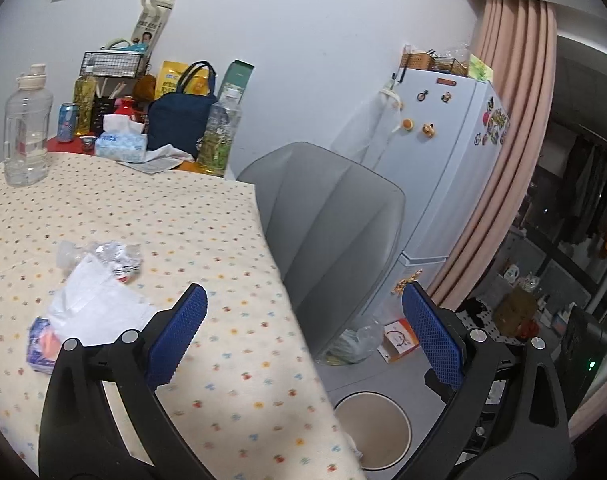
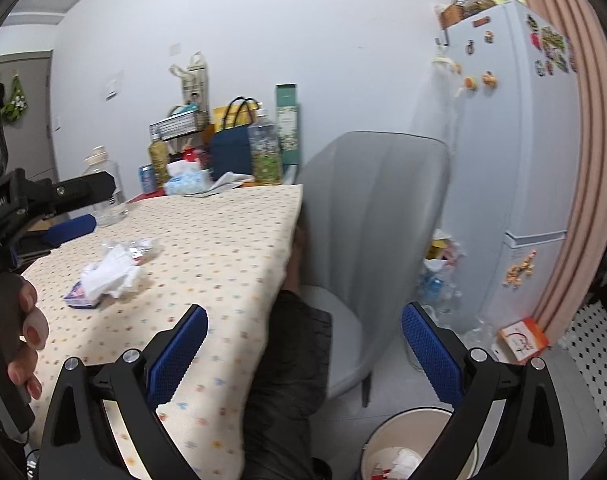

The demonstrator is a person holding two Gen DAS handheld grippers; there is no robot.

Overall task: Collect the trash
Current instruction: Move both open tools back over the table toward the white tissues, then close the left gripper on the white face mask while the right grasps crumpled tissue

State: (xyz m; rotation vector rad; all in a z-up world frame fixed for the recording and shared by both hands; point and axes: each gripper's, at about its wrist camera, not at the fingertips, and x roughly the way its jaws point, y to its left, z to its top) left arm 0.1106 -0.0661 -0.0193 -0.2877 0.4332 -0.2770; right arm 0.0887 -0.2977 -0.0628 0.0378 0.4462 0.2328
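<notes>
While both claws hang over the table edge, we note these points.
Left gripper [image 1: 303,320]: we see its blue pads spread wide apart, nothing between them, touching nothing.
Right gripper [image 2: 303,340]: we see its jaws equally wide, holding nothing.
Left hand [image 2: 21,336]: in the right wrist view, at nine o'clock, we see fingers wrapped round the black handle.
Trash [image 1: 91,292]: a crumpled white tissue, clear wrapper and small blue packet lie together on the dotted tablecloth [image 1: 231,248], at ten o'clock from the left claw.
Bin [image 2: 419,448]: on the floor at five o'clock beneath the right claw, paper scraps inside.
Chair [image 1: 331,216]: grey, pushed against the table.
</notes>
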